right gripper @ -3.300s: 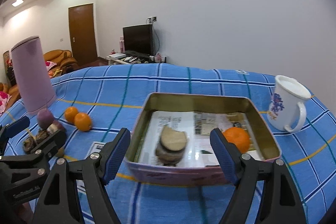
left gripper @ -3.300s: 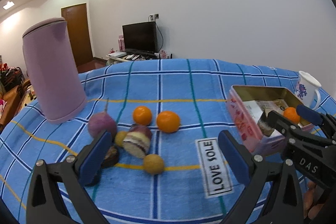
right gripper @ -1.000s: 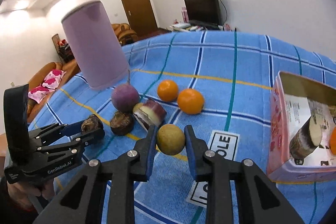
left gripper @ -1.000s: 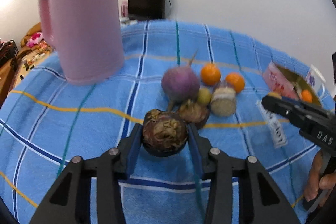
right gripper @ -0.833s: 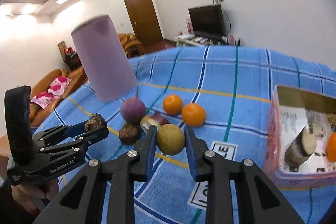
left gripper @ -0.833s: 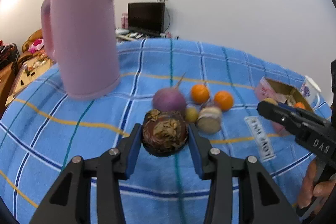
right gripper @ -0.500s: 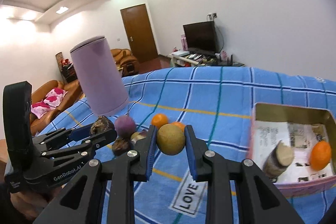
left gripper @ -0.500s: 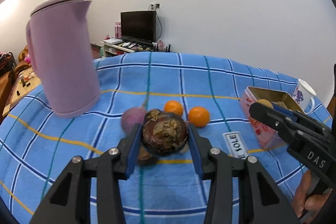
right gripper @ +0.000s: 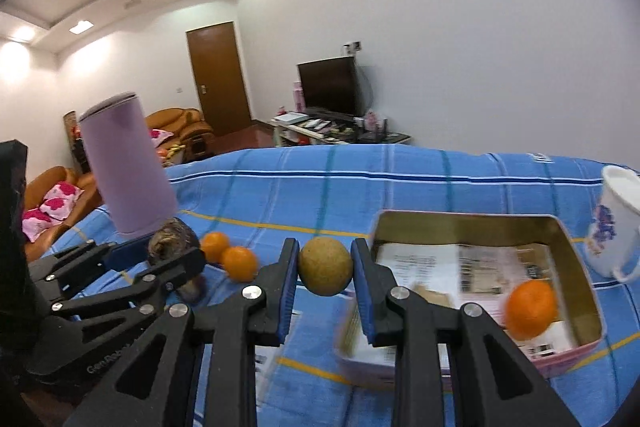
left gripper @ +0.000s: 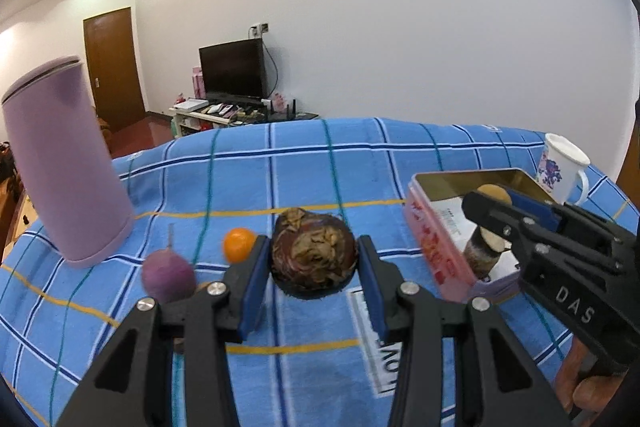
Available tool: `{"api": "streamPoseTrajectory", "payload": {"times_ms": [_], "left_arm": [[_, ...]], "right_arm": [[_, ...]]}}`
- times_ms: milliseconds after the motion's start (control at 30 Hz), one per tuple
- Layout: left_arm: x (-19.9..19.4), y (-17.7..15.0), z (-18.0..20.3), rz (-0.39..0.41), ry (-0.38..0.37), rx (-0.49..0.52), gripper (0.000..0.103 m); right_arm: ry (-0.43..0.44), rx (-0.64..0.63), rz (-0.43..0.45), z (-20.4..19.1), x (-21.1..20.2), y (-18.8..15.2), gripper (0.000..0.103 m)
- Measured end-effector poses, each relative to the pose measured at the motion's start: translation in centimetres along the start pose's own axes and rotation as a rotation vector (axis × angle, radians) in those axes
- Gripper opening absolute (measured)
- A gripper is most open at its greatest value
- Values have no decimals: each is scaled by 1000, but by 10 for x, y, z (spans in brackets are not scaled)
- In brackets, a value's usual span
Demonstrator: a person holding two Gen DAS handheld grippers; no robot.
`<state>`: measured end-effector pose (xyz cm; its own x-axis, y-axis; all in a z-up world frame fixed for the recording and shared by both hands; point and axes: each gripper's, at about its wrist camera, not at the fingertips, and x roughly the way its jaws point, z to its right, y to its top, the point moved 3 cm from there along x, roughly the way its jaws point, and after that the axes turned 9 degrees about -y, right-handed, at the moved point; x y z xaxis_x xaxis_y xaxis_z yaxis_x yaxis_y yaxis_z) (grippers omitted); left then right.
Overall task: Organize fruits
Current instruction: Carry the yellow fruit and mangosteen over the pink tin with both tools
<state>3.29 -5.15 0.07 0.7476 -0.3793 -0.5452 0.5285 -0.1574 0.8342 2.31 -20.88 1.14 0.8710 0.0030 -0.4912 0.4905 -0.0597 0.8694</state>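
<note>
My left gripper (left gripper: 312, 267) is shut on a dark brown, rough round fruit (left gripper: 313, 255) and holds it above the blue checked cloth. My right gripper (right gripper: 325, 267) is shut on a tan round fruit (right gripper: 325, 265), held near the left edge of the pink tin box (right gripper: 576, 247). The tin (left gripper: 424, 227) holds an orange (right gripper: 530, 309) and a cut brown piece (left gripper: 486, 247) on printed paper. On the cloth to the left lie two oranges (right gripper: 230, 255) and a purple round root (left gripper: 168, 273). An orange (left gripper: 239, 244) shows beside my left gripper.
A tall lilac jug (left gripper: 64, 163) stands at the left of the table. A white flowered mug (left gripper: 560, 167) stands right of the tin. A white label with black letters (left gripper: 384, 339) lies on the cloth. A TV, door and sofa are behind.
Both grippers closed on their fruits, lifted them off the cloth and moved right toward the tin. The right gripper's fruit is now at the tin's left edge.
</note>
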Motion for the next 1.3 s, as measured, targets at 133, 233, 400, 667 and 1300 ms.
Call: {"api": "streamPoseTrajectory", "payload": {"times_ms": [133,233,400,667,1300], "left_arm": [[10,2,15,-6,-14,1,45],[16,4,26,-9,-19,9,45],[24,9,42,-7,-34,13,45],[36,14,66,-8,-59,26,45],[68,31,121,-17,-123,51,45]], "right_arm": [[-30,27,2,21,-2,2,28],[-48,32,6,32,-2,3,28],[-83,13,24,42,-6,6,28],[-143,36,30,69,-8,7,28],[-297,90,8,135,0,8,28]]}}
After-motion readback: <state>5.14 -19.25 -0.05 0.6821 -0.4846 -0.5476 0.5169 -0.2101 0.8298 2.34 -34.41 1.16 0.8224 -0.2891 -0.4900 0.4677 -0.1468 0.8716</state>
